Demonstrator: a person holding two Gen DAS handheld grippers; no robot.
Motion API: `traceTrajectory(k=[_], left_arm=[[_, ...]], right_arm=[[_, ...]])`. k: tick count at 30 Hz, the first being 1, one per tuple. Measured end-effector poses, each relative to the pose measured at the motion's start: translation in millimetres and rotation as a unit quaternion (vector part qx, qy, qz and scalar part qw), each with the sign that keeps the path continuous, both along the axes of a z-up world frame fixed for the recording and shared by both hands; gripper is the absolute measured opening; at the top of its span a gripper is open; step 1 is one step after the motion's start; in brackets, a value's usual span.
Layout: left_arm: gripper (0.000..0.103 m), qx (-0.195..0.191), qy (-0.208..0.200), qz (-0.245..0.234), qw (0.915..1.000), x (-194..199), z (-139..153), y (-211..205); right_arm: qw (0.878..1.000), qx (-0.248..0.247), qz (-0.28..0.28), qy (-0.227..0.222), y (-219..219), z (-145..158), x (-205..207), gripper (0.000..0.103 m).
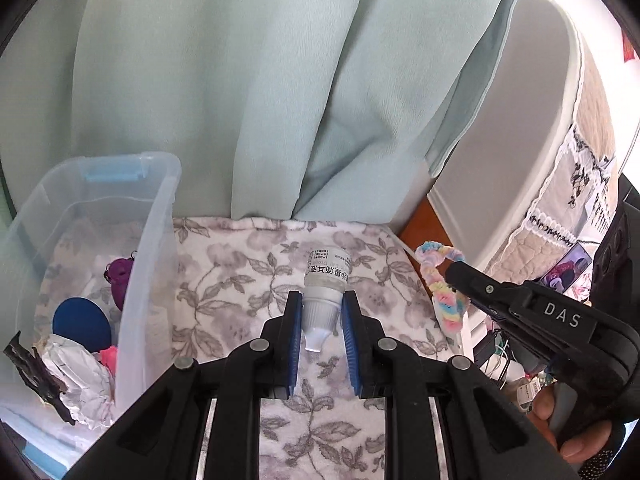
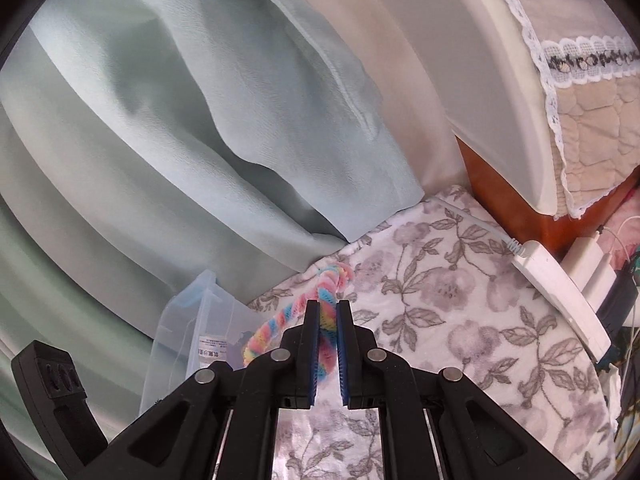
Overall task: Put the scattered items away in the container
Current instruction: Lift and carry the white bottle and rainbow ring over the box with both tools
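Floral cloth (image 1: 248, 280) covered the surface; the left gripper (image 1: 322, 322) clamped a small dropper bottle (image 1: 326, 280), the right gripper (image 2: 328, 320) pinched a rainbow scrunchie (image 2: 288, 312), beside the clear bin (image 1: 148, 240).

A floral blanket (image 1: 248, 280) carries the clear plastic bin (image 1: 148, 240) and a white power strip (image 2: 560, 292).

Open lane: bare floral blanket (image 1: 248, 280) between the bin and the right claw (image 1: 454, 270).
Left barrier: clear bin (image 1: 152, 240) wall, upright; bin top open.
Behind: green curtain (image 1: 240, 100) hangs to the blanket.
Right edge: white power strip (image 2: 560, 292).
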State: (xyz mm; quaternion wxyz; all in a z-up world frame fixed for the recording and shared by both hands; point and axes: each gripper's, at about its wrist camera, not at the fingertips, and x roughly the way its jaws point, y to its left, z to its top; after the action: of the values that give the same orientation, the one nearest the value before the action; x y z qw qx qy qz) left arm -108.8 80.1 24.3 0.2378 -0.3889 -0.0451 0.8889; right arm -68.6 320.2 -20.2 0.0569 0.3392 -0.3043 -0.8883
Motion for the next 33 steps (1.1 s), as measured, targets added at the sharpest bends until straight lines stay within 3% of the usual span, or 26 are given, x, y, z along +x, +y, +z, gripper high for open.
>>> traceTrajectory(k=[8, 21, 33], left_arm=[[0.02, 0.035, 0.039, 0.026, 0.9983, 12, 36, -36], [0.02, 0.08, 0.083, 0.077, 0.9903, 24, 71, -98], [0.02, 0.101, 0.097, 0.113, 0.9837, 31, 78, -142]], right_arm=[[0.999, 0.011, 0.028, 0.037, -28, 36, 13, 0.009], [0.992, 0.022, 0.065, 0.102, -69, 90, 33, 0.009], [0.985, 0.037, 0.112, 0.123, -115, 104, 33, 0.009]])
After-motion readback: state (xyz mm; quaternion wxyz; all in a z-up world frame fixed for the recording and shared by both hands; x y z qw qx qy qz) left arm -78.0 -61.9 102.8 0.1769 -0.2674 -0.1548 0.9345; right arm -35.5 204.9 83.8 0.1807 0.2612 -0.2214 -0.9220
